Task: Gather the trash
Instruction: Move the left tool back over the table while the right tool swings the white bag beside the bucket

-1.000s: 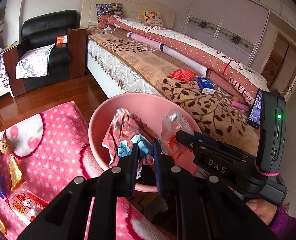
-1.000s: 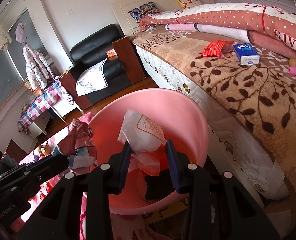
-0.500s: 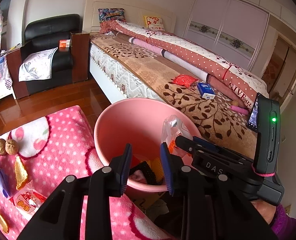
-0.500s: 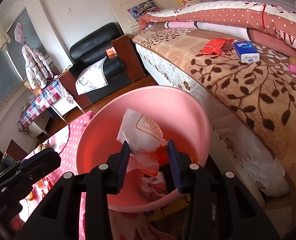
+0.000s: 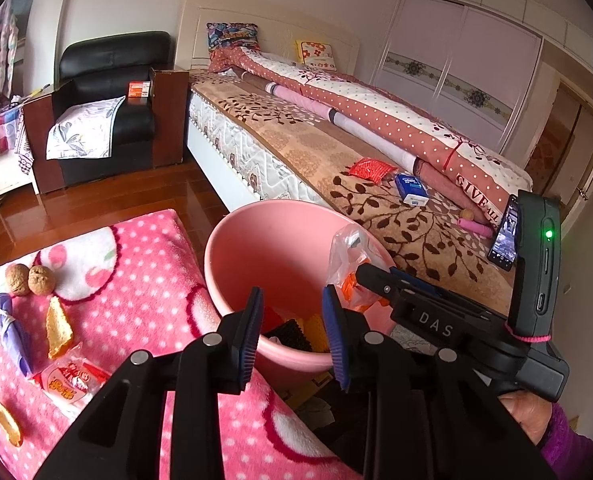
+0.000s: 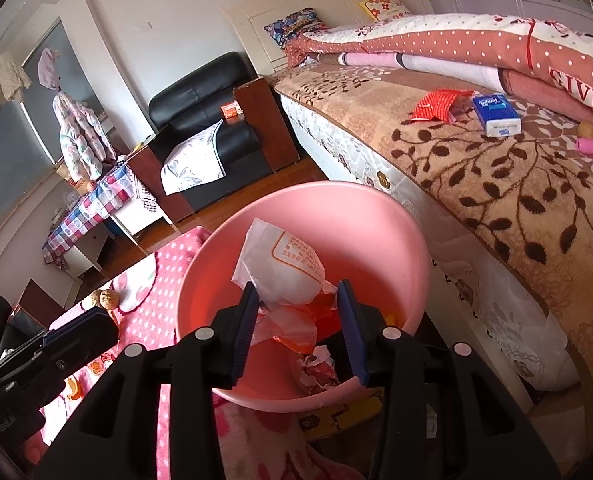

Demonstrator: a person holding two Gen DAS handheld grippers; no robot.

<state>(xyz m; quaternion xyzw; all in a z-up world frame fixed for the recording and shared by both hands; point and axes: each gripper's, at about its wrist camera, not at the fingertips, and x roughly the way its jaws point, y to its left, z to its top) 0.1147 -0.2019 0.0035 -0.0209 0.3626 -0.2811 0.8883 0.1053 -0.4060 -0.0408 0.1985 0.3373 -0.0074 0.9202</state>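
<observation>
Your left gripper [image 5: 292, 324] hangs over the near rim of the round pink plastic bucket [image 5: 256, 248], its blue-padded jaws spread with nothing between them. Your right gripper [image 6: 296, 320] sits over the same bucket [image 6: 376, 232], pinching a crumpled white plastic bag with orange print [image 6: 288, 268]; both pads touch the bag, which stands up inside the bucket's mouth. At the bucket's bottom you can see torn wrappers [image 6: 316, 372] and a dark ribbed item [image 5: 290, 332]. On the pink polka-dot fleece blanket [image 5: 136, 264] beside the bucket lie two walnuts [image 5: 28, 280], an orange peel strip [image 5: 58, 328], a red-and-white snack packet [image 5: 70, 380] and a purple wrapped stick [image 5: 12, 332]. On the bed, a red foil packet [image 5: 370, 169] lies near a blue tissue pack [image 5: 411, 189]
</observation>
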